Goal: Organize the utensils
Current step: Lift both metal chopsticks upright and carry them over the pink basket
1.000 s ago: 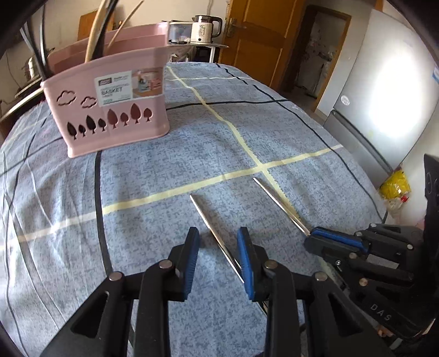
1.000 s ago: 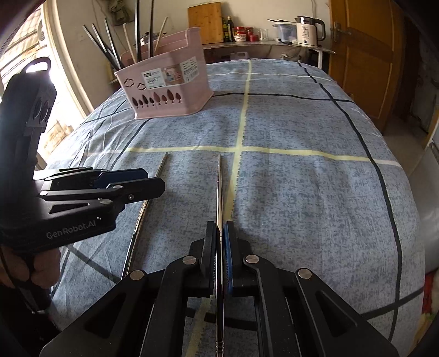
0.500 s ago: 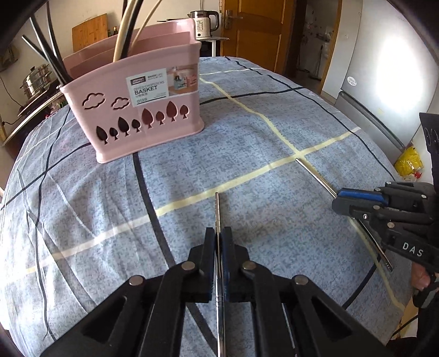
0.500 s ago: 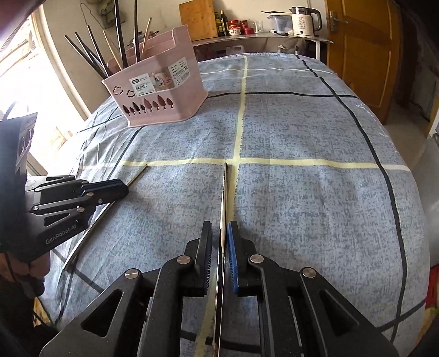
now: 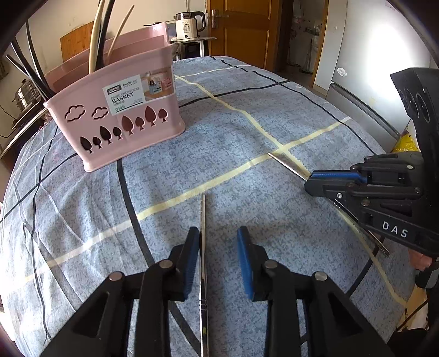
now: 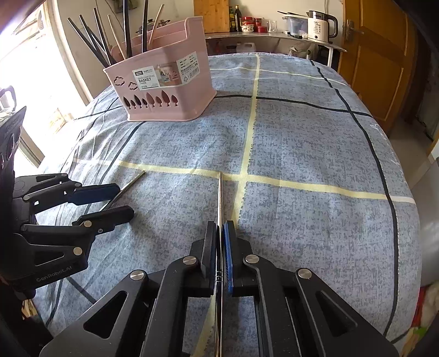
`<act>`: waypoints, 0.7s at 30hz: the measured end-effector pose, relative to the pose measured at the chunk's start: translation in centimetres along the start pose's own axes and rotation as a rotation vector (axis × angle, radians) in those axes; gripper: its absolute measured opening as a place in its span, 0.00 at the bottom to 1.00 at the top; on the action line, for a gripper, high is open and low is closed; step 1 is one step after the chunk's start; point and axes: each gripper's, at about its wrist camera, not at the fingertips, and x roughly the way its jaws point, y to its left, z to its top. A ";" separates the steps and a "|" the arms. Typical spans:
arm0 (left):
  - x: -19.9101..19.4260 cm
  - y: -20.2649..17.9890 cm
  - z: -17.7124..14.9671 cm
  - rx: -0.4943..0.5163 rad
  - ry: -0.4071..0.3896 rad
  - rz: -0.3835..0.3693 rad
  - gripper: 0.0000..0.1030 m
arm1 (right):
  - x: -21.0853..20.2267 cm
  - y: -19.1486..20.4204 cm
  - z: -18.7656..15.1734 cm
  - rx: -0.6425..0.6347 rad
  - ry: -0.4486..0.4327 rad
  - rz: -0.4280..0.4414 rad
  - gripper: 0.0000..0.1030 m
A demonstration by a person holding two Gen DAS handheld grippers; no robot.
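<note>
Two metal chopsticks are in play on the blue-grey cloth. My left gripper [image 5: 218,241] is open; one metal chopstick [image 5: 203,217] runs between its jaws, against the left pad, and also shows in the right wrist view [image 6: 129,185]. My right gripper [image 6: 221,233] is shut on the other metal chopstick [image 6: 220,197], which points forward; it also shows in the left wrist view [image 5: 288,164]. The pink utensil basket [image 5: 120,118] stands ahead, holding several chopsticks, and appears in the right wrist view [image 6: 164,90] too.
The table [image 6: 315,153] carries a blue-grey cloth with yellow tape and black lines. A kettle [image 6: 319,22] and jars stand on a counter behind. A wooden door [image 6: 384,55] is at the right, a fridge [image 5: 370,68] beyond the table edge.
My left gripper was shut on its chopstick half a second ago and has now opened. The right gripper stays shut on its chopstick. Both views have closed in on the basket.
</note>
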 end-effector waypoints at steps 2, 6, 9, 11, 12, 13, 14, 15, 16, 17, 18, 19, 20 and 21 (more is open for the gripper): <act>0.0 0.1 0.1 0.000 -0.002 -0.003 0.08 | 0.0 0.1 0.1 0.004 -0.002 0.022 0.05; 0.2 0.5 0.4 -0.020 0.002 -0.024 0.05 | -0.5 0.5 0.2 0.004 -0.028 0.058 0.05; -0.5 0.9 0.4 -0.030 -0.006 -0.045 0.05 | -1.6 0.8 0.4 0.003 -0.066 0.085 0.05; -1.4 1.2 0.6 -0.042 -0.031 -0.056 0.05 | -2.4 0.8 0.7 0.006 -0.096 0.105 0.05; -2.1 1.4 0.8 -0.048 -0.048 -0.063 0.05 | -3.0 0.8 0.9 0.007 -0.115 0.113 0.05; -2.8 1.6 1.0 -0.053 -0.066 -0.071 0.05 | -3.5 0.8 1.1 0.009 -0.133 0.119 0.05; -3.5 1.8 1.2 -0.057 -0.084 -0.075 0.05 | -4.0 0.8 1.3 0.012 -0.149 0.127 0.05; -4.3 2.0 1.4 -0.060 -0.103 -0.079 0.05 | -4.5 0.7 1.5 0.016 -0.167 0.137 0.05; -5.1 2.2 1.7 -0.061 -0.125 -0.082 0.05 | -5.1 0.7 1.7 0.020 -0.186 0.143 0.05; -5.9 2.4 2.0 -0.063 -0.145 -0.086 0.05 | -5.6 0.6 1.9 0.023 -0.204 0.147 0.05; -6.8 2.6 2.2 -0.065 -0.165 -0.089 0.05 | -6.1 0.6 2.2 0.025 -0.221 0.153 0.05; -7.5 2.7 2.4 -0.067 -0.184 -0.090 0.05 | -6.6 0.5 2.4 0.027 -0.237 0.157 0.05; -8.3 2.9 2.6 -0.070 -0.203 -0.089 0.05 | -7.0 0.5 2.6 0.029 -0.250 0.161 0.05; -9.1 3.1 2.8 -0.073 -0.222 -0.090 0.05 | -7.4 0.5 2.8 0.030 -0.264 0.162 0.05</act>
